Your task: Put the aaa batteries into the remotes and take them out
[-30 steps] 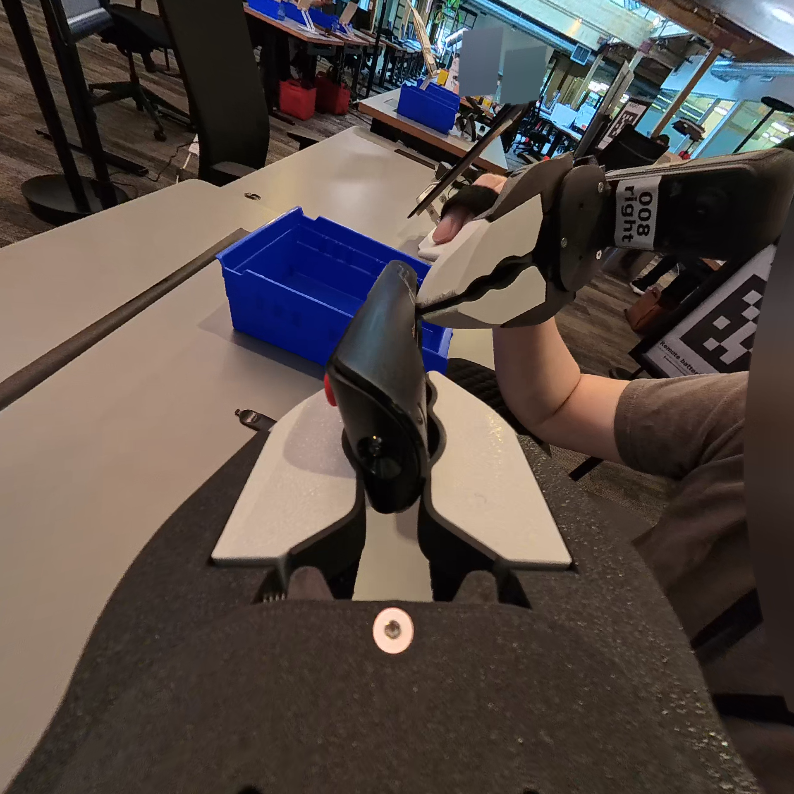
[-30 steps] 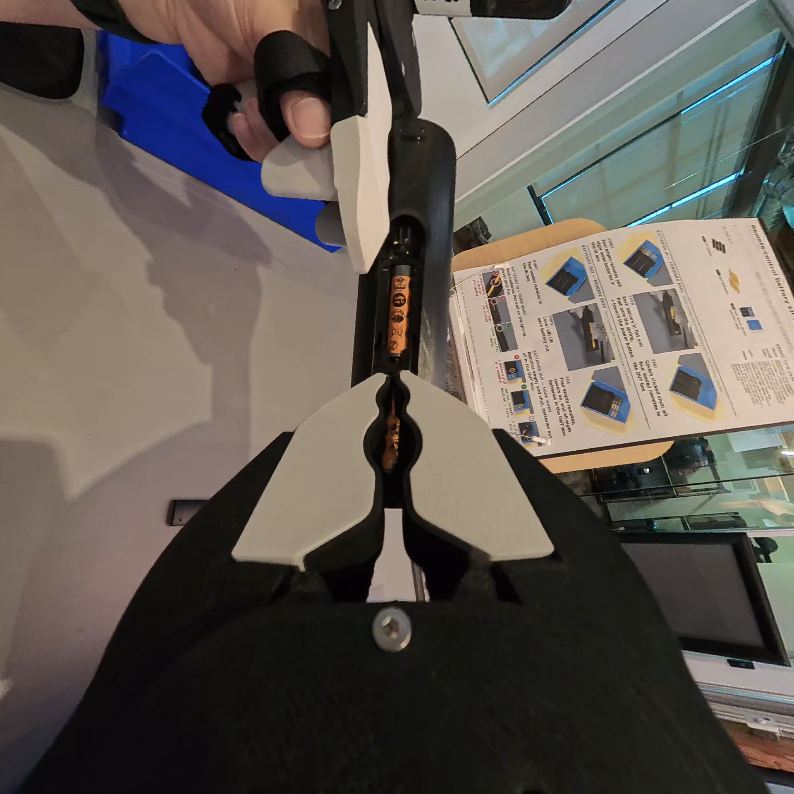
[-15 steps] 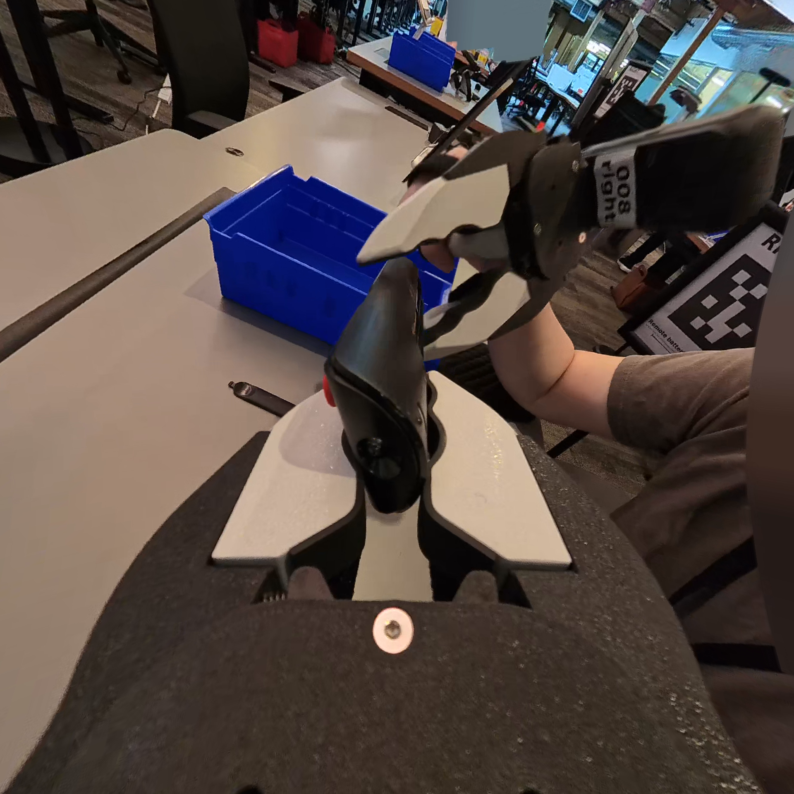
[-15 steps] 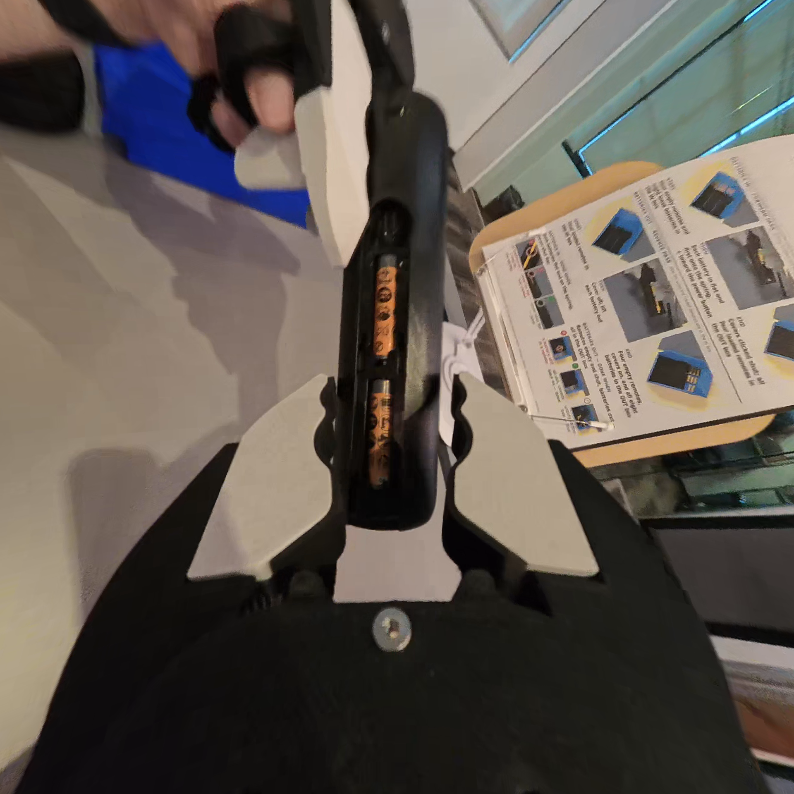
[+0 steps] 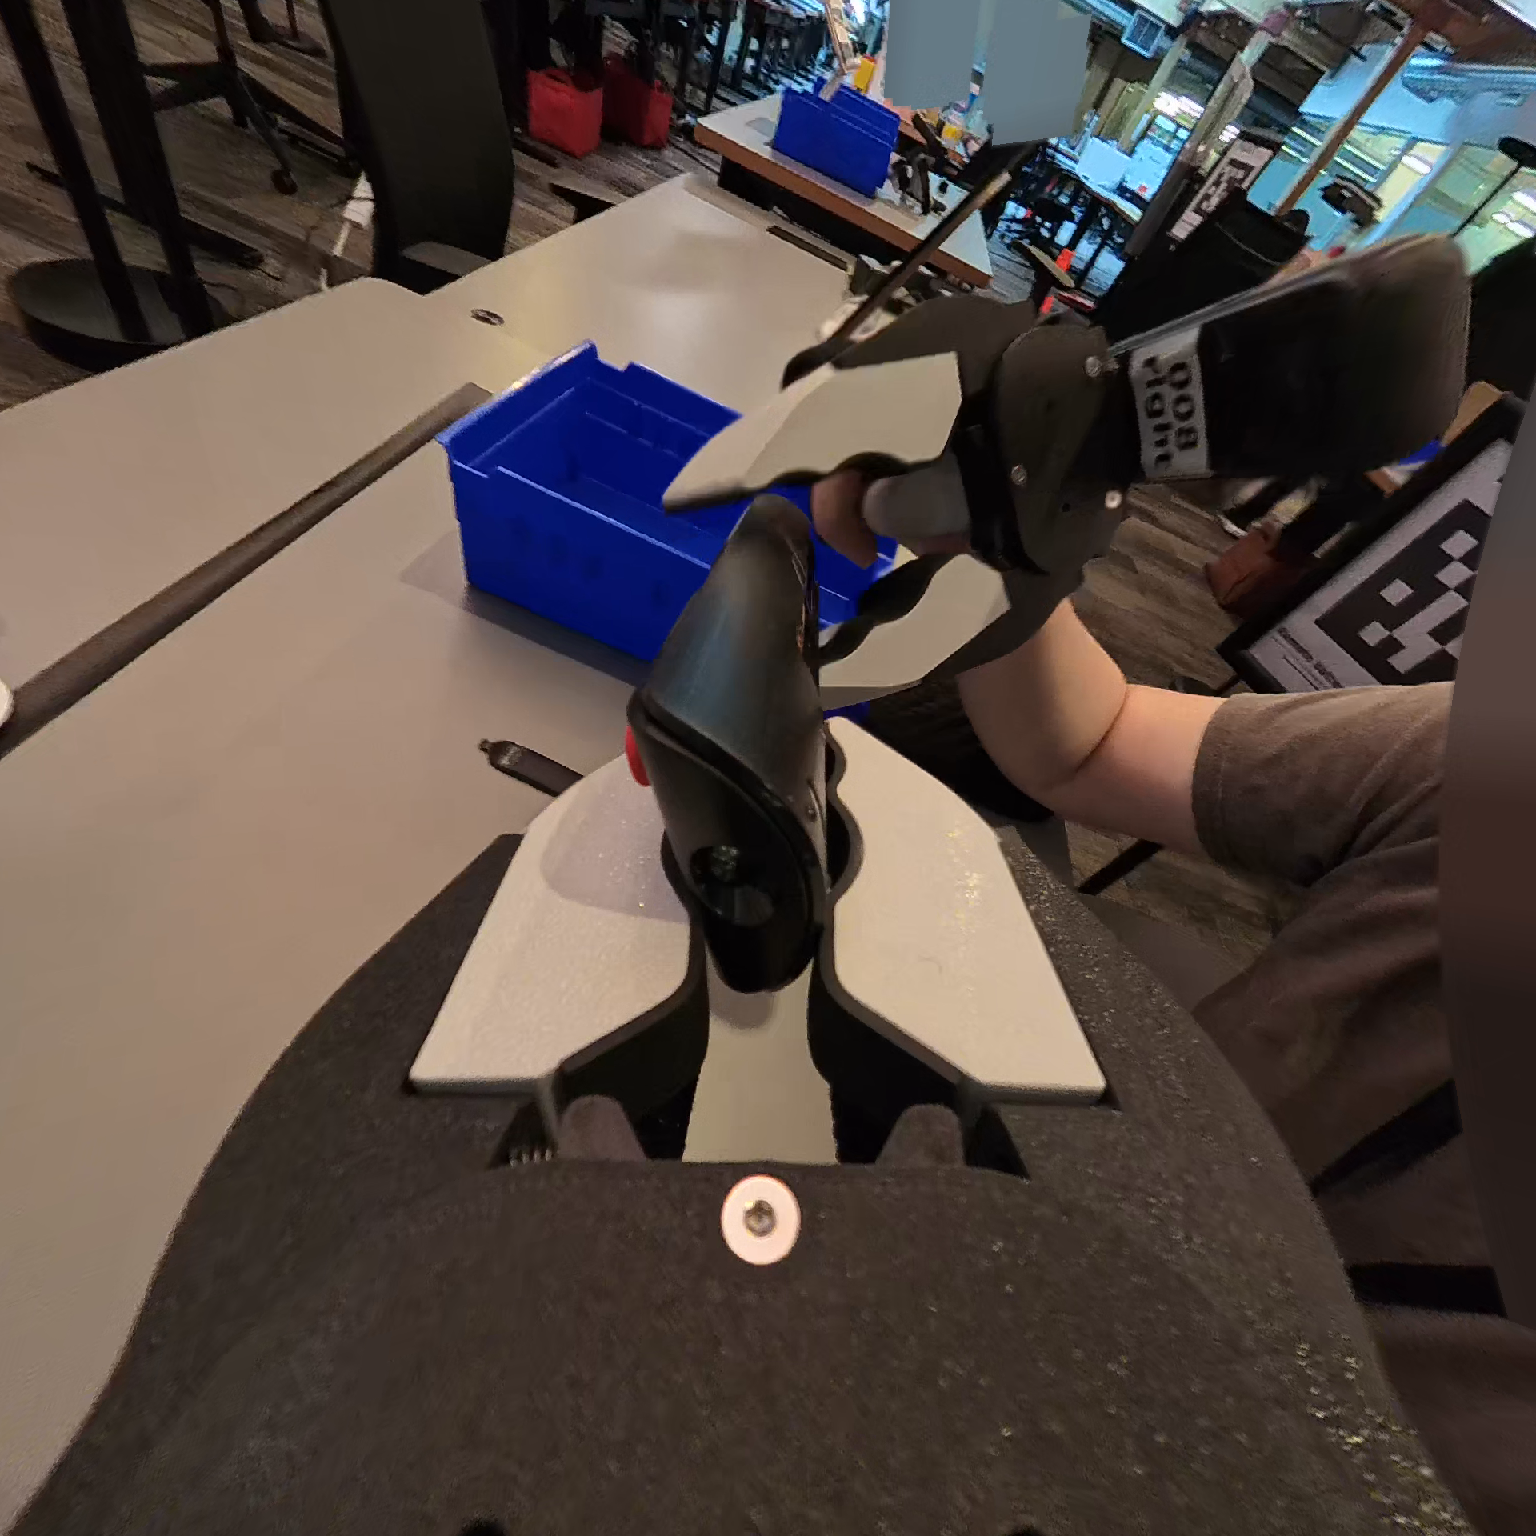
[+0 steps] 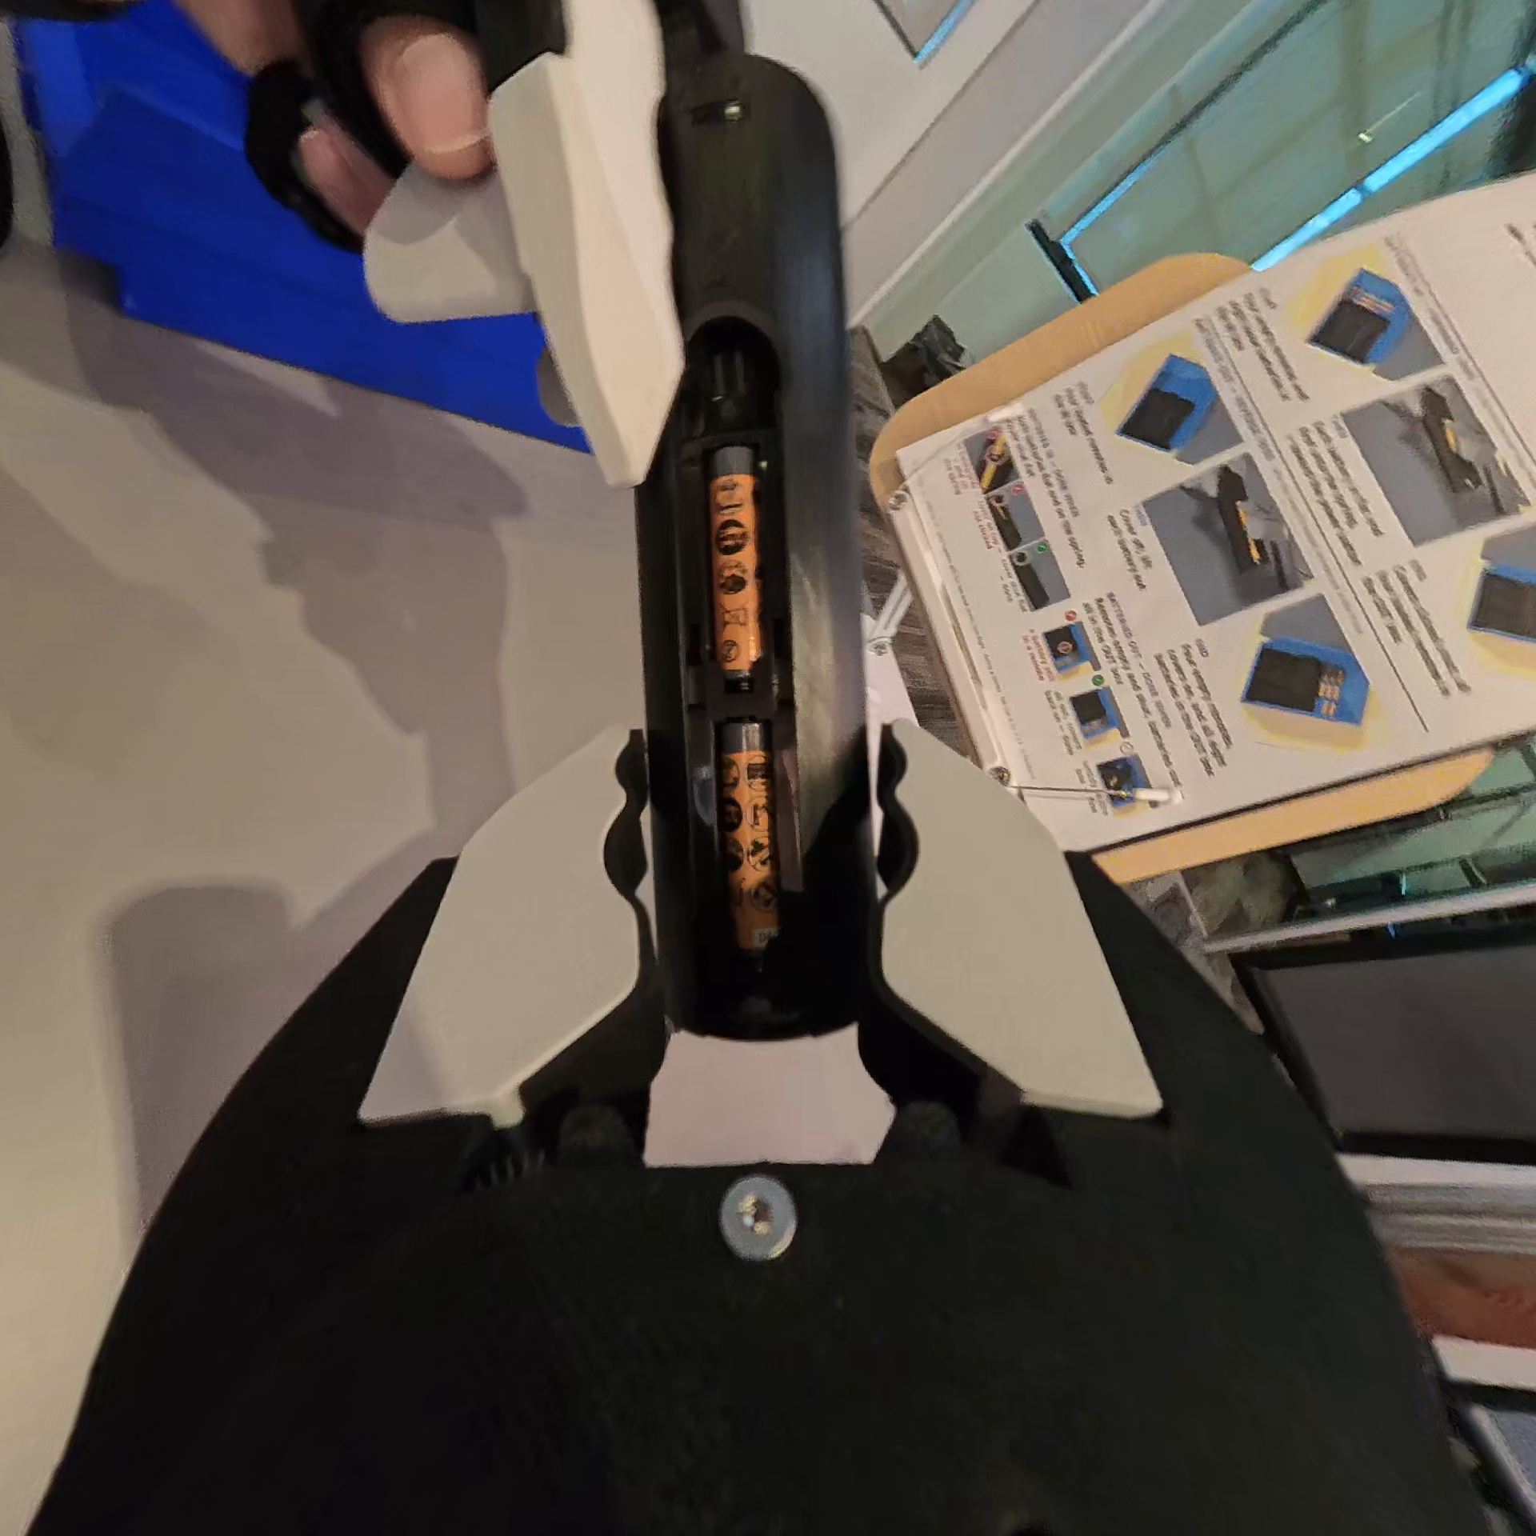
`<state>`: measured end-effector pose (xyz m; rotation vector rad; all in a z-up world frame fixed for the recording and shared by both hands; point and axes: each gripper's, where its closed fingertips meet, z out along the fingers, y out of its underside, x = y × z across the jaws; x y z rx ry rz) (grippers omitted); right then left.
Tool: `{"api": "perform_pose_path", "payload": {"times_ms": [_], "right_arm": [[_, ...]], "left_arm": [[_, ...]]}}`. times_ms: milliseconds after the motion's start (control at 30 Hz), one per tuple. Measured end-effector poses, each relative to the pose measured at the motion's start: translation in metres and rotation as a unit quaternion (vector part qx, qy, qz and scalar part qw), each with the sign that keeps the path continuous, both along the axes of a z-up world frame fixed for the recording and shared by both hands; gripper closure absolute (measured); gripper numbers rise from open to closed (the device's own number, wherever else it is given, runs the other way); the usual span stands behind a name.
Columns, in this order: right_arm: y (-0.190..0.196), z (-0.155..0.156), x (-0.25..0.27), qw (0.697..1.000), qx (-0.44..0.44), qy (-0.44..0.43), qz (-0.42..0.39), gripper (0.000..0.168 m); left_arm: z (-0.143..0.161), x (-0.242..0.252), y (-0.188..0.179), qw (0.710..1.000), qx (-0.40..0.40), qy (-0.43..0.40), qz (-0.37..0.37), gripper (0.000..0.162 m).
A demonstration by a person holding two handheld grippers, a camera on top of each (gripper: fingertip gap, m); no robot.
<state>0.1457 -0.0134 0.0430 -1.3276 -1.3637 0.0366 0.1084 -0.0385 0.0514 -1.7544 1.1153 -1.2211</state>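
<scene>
A black remote (image 5: 740, 798) is gripped at its lower end by my left gripper (image 5: 740, 748), which is shut on it and holds it tilted above the grey table (image 5: 249, 831). In the right wrist view the remote's (image 6: 819, 416) back compartment is uncovered. Two orange AAA batteries lie in it end to end, a far one (image 6: 733, 573) and a near one (image 6: 750, 839). My right gripper (image 6: 760, 736) is open and straddles the remote's end without closing on it. It also shows in the left wrist view (image 5: 773, 582). One of the left gripper's fingers (image 6: 598, 274) shows beside the remote.
A blue bin (image 5: 582, 515) stands on the table behind the remote. A small black cover piece (image 5: 532, 760) lies on the table left of my left gripper. An instruction sheet on a stand (image 6: 1247, 540) is to the right. The person's arm (image 5: 1080, 748) crosses the right side.
My right gripper was shut on the near battery at the compartment. It has opened wide and let it go; the battery now sits in the remote. The left gripper still holds the remote.
</scene>
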Motion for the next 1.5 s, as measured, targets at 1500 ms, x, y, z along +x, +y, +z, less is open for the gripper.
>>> {"api": "perform_pose_path", "payload": {"times_ms": [1500], "right_arm": [[0.027, 0.054, 0.026, 0.917, -0.085, 0.365, -0.136, 0.065]], "left_arm": [[0.027, 0.021, 0.024, 0.923, 0.31, -0.036, 0.224, 0.138]]}}
